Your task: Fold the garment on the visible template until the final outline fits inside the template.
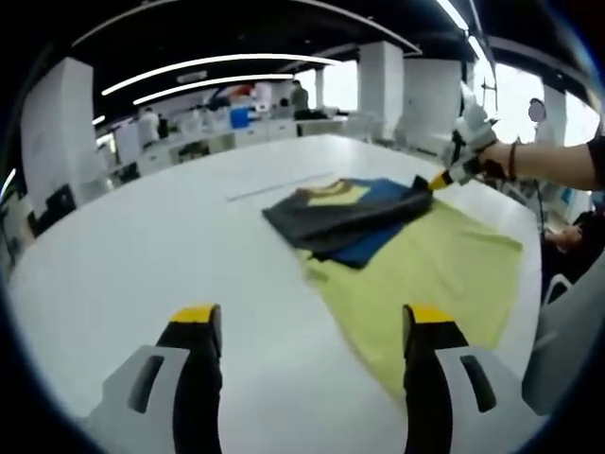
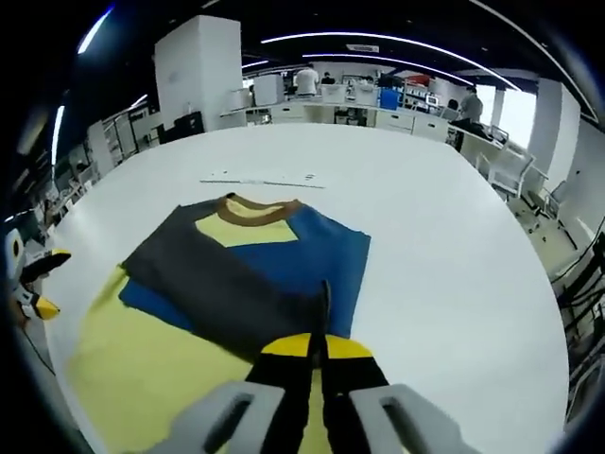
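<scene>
I'm working over a big white table (image 1: 142,274). The yellow template (image 1: 444,274) lies flat on it, and the garment (image 2: 255,274), a grey, blue and yellow shirt, is partly folded and sits across the template's far end, spilling past its edge. It looks like light, floppy cloth, so I'd guess it drags and creases; best grabbed at corners or hems. My right gripper (image 2: 317,364) is pinched on the grey sleeve edge nearest the template. My left gripper (image 1: 312,326) hangs empty, jaws wide apart.

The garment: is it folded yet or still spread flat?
Partly folded: the garment's dark flap lies across its blue front, pinched by the right tool, over the yellow template.
</scene>
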A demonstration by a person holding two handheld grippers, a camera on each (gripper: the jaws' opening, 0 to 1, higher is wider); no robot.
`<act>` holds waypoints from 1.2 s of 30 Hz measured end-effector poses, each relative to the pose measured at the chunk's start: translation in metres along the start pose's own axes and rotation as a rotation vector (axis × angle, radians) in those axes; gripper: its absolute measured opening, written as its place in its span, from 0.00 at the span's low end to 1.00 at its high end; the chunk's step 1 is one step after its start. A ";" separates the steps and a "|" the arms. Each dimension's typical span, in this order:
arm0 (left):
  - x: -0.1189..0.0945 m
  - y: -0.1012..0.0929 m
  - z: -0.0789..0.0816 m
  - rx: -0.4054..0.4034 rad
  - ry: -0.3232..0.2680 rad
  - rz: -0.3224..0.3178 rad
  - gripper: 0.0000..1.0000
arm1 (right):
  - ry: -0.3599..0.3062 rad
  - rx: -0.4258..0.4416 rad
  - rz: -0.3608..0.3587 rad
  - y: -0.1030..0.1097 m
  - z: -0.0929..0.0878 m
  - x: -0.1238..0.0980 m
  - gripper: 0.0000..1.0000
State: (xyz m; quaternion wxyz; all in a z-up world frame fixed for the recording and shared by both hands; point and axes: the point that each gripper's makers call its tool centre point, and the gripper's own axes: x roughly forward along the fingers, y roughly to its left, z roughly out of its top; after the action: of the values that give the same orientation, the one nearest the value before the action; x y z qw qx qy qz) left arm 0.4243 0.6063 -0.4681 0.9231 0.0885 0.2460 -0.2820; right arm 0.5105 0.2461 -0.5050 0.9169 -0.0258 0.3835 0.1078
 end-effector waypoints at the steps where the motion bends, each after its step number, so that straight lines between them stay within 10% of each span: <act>1: 0.001 0.000 0.001 0.003 0.000 0.000 0.74 | 0.004 0.004 0.000 0.000 -0.001 0.000 0.00; 17: 0.032 0.005 0.033 0.045 -0.017 -0.009 0.62 | -0.006 0.093 0.086 0.001 -0.010 -0.015 0.16; 36: 0.091 0.012 0.020 0.041 0.023 0.010 0.42 | -0.027 -0.067 0.226 0.019 -0.026 0.002 0.20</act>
State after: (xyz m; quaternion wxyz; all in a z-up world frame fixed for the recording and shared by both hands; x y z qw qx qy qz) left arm 0.5046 0.5665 -0.4966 0.9195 0.1120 0.2503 -0.2815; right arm 0.4897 0.2618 -0.5240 0.9027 -0.0115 0.3677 0.2234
